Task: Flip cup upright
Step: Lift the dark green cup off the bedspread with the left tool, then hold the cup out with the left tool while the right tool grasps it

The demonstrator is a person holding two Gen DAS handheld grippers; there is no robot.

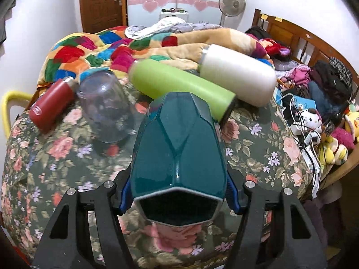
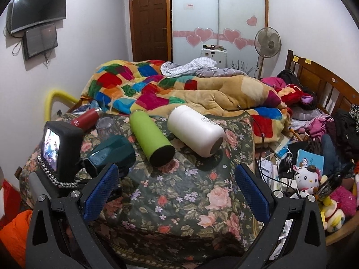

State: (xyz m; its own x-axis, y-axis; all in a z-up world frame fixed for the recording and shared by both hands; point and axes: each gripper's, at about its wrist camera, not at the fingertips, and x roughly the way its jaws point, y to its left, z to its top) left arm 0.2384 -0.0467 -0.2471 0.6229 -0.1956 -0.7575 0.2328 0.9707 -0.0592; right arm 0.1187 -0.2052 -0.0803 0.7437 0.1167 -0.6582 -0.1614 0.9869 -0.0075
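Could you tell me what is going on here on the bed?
The left gripper is shut on a teal cup, held on its side with its open mouth toward the camera, so it is not upright yet. The right gripper hangs open over the floral cover. Green, white and red bottles lie beyond.

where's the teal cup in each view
Left wrist view: the teal cup fills the centre foreground, lying on its side between the left tongs, open mouth toward the camera.
Right wrist view: same cup at left of centre, held by the other tool, ahead of the open right tongs.
Shared landmark: the green bottle lying just beyond the cup.
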